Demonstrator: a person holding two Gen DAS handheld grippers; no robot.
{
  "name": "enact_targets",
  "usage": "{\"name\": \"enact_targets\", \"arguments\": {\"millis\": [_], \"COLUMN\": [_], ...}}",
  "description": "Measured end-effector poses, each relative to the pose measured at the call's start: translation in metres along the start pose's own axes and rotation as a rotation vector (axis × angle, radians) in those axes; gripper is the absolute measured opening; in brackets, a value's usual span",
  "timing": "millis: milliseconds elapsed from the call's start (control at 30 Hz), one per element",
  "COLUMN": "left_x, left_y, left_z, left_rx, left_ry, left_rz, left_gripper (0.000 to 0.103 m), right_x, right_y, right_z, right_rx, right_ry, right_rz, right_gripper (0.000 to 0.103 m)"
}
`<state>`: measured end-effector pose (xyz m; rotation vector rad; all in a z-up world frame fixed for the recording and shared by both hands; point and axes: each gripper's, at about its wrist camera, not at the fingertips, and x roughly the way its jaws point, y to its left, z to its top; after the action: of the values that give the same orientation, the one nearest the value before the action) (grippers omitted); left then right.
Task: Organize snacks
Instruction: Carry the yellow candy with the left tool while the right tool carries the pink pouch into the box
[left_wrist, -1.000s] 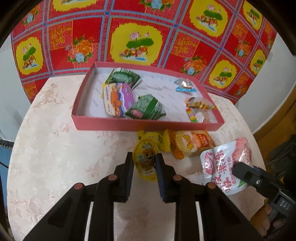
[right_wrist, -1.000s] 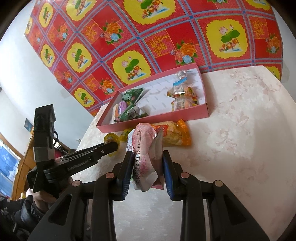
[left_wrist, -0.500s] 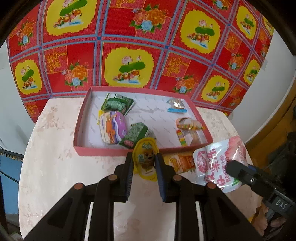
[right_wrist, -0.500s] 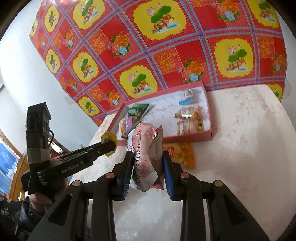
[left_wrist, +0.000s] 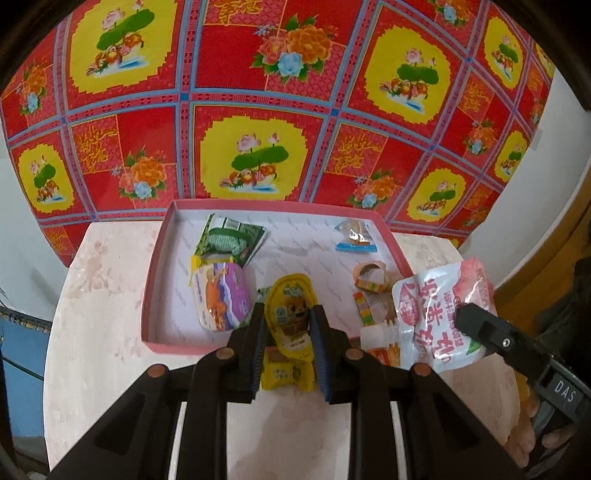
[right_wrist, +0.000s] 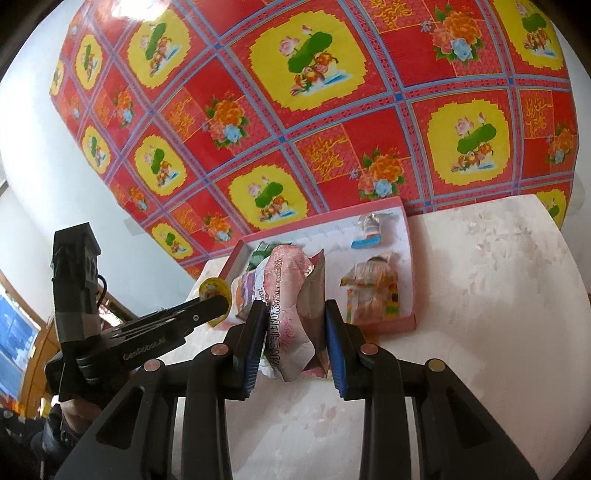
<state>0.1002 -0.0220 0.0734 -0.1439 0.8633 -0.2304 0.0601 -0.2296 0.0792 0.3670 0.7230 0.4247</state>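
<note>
Left hand-held gripper (left_wrist: 288, 332): clamped on a yellow jelly cup (left_wrist: 291, 314), held above the near wall of the red tray (left_wrist: 155, 266). Right hand-held gripper (right_wrist: 295, 332): clamped on a pink spouted pouch (right_wrist: 286, 295) (crumpled), beside the tray. A yellow packet (left_wrist: 286, 374) lies on the marbled counter (left_wrist: 92, 332) below.
</note>
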Motion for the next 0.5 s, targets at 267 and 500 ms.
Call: {"name": "enact_targets", "arguments": {"millis": [267,500], "left_x": [0.016,0.035], "left_y": [-0.001,0.002], "left_z": [0.014,0.021], "left_rx": [0.015,0.007], "left_ry": [0.008,0.026], "left_rz": [0.012,0.023], "left_gripper": [0.024,0.024], "right_x": [0.013,0.028], "right_y": [-0.004,-0.008], "right_z": [0.014,0.017], "right_rx": [0.000,-0.009], "right_ry": [-0.018,-0.007], "right_rz": [-0.022,-0.037], "right_gripper": [0.032,0.032]}}
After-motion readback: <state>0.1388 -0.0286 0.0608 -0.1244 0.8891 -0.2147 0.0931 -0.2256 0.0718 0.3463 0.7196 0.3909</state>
